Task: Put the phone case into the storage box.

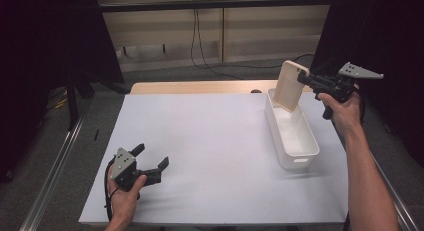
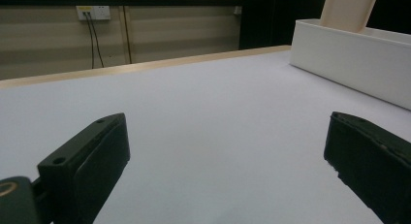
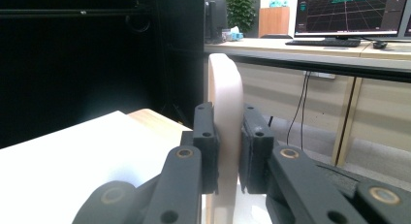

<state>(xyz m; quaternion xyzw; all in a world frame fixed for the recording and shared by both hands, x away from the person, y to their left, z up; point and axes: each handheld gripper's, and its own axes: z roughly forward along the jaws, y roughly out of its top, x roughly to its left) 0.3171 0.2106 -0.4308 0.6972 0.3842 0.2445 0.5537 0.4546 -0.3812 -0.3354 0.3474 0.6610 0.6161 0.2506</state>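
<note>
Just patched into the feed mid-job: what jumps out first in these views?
The right gripper is clamped on the upper edge of a beige lid, holding it tilted over the far end of the long white bin at the table's right side. The left gripper rests at the near left of the white tabletop, jaws spread wide with nothing between them.

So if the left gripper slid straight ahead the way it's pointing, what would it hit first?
Probably nothing soon: the left gripper, jaws open, faces bare table; the white bin sits off to the right, though depth is unclear.
</note>
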